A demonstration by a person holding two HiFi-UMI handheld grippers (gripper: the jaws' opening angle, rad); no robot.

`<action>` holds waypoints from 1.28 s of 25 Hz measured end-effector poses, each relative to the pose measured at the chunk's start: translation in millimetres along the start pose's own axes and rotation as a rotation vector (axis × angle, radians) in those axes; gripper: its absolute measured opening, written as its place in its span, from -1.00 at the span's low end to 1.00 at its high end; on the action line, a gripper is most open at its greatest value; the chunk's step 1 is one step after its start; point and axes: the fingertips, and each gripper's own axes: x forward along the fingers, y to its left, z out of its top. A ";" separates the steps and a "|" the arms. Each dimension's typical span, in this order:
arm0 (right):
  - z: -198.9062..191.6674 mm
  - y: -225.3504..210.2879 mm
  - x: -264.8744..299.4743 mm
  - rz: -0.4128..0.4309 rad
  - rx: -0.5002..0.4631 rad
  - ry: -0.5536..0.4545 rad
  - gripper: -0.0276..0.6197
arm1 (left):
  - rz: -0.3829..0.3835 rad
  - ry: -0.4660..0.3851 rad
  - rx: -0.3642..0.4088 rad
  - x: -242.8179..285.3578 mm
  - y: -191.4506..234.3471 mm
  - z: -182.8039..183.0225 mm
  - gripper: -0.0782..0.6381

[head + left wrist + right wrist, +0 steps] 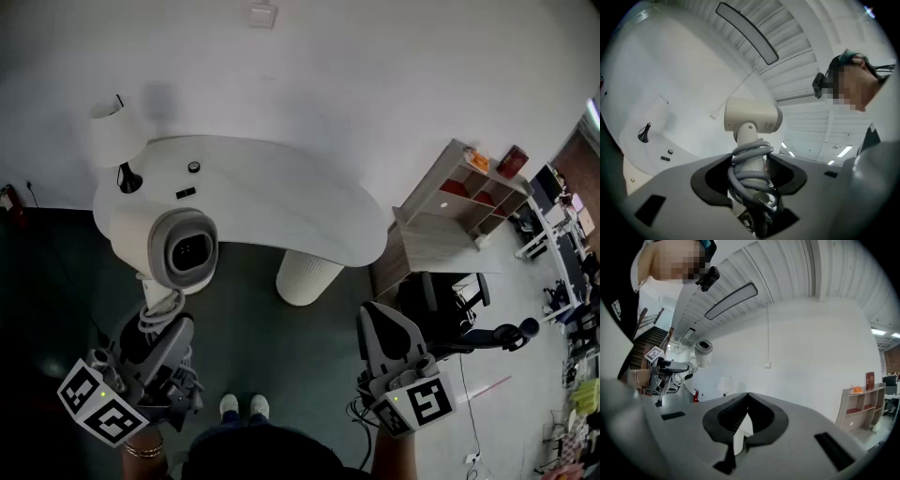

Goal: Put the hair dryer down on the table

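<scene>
- Cream-white hair dryer [183,248] stands in the left gripper [164,342]. The jaws are spread wide and clamped on its handle, which has a grey cord [750,161] coiled around it.
- The handle's long axis runs straight out along the jaws. The barrel sits crosswise at the far end, with one round end facing up toward the head camera.
- The white desk [281,187] lies ahead of the left gripper, just past the dryer, with a lamp [114,136] at its far left end. The dryer is held up in the air, not resting on the desk.
- The left gripper is the nearer one. The right gripper [380,328] is off to the side, jaws closed together and holding nothing.
- The left gripper view shows the grip and the cord coils up close. It shows only a sliver of desk, to the left of the jaws.
- The head view shows the bare desk surface ahead of the dryer.
- The right gripper view shows the dryer side-on, raised clear.
- Setting it down probably calls for reaching forward and lowering.
</scene>
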 end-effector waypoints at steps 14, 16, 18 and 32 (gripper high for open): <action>11.3 13.2 0.0 0.026 0.041 -0.061 -0.86 | -0.014 0.014 -0.005 1.1 1.1 -1.5 -0.11; 12.0 14.6 0.9 0.029 0.039 -0.065 -0.86 | -0.013 0.011 -0.004 1.1 2.2 -0.1 -0.11; 3.8 11.7 -0.8 0.015 0.000 -0.029 -0.86 | -0.011 0.006 -0.006 1.1 3.2 1.0 -0.11; 8.9 13.2 -2.4 0.021 -0.016 -0.041 -0.86 | -0.012 -0.013 -0.023 -0.9 1.2 4.3 -0.11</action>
